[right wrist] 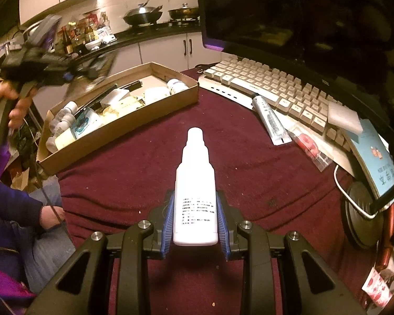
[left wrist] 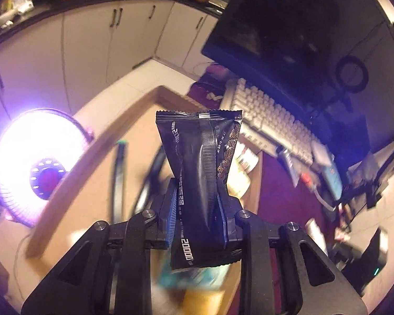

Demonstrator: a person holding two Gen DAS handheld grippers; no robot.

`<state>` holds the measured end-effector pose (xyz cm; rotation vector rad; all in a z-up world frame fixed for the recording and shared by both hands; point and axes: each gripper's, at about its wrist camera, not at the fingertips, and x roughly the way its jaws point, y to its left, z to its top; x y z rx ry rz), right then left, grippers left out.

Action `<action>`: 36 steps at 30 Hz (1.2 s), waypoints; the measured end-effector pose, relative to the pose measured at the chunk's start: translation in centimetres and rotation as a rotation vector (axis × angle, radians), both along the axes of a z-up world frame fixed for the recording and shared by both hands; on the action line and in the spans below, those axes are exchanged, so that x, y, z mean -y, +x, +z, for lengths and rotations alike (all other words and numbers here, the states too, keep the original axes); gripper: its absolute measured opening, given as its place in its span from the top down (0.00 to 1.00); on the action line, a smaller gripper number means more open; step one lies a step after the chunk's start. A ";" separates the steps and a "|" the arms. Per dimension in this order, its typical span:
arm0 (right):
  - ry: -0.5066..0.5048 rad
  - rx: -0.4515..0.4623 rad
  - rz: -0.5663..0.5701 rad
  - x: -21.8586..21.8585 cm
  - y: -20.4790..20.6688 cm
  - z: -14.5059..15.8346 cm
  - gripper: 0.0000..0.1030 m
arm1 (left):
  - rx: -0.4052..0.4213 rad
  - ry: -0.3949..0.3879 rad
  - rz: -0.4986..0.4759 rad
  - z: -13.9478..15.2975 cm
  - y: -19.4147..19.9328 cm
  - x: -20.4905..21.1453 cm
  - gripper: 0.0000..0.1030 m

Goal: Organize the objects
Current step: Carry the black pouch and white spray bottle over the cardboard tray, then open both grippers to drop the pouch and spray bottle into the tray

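The right gripper (right wrist: 195,225) squeezes a white bottle (right wrist: 195,197) just above the red tabletop (right wrist: 144,183), and the left gripper (left wrist: 199,210) pinches a black packet (left wrist: 202,173) up over the cardboard box (right wrist: 134,128). The box already has small bottles and other bits inside, so the job looks partly done. The packet and white bottle still need to go in, and a silver tube (right wrist: 270,120) and a red-and-clear packet (right wrist: 311,147) still lie by the keyboard (right wrist: 275,89).

a table covered with dark maroon cloth (right wrist: 149,173) is occupied by a shallow brown cardboard tray (right wrist: 134,120), a beige keyboard (right wrist: 275,89), a silver tube (right wrist: 270,120) and a black monitor (right wrist: 302,13).
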<state>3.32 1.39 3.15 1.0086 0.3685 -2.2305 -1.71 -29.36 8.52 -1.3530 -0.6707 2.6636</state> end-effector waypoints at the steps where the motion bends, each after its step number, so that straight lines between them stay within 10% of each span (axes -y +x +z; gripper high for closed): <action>1: 0.004 -0.002 0.003 0.2 0.1 0.1 0.72 | 0.012 0.022 -0.009 -0.1 -1.3 -0.3 0.76; 13: 0.013 -0.019 0.060 2.9 -0.8 1.6 0.72 | 0.193 0.212 0.096 -5.3 -8.5 0.9 0.76; 36: 0.028 0.144 0.133 20.3 -14.6 -0.4 0.72 | 0.131 0.021 0.249 -5.1 -7.3 2.5 0.75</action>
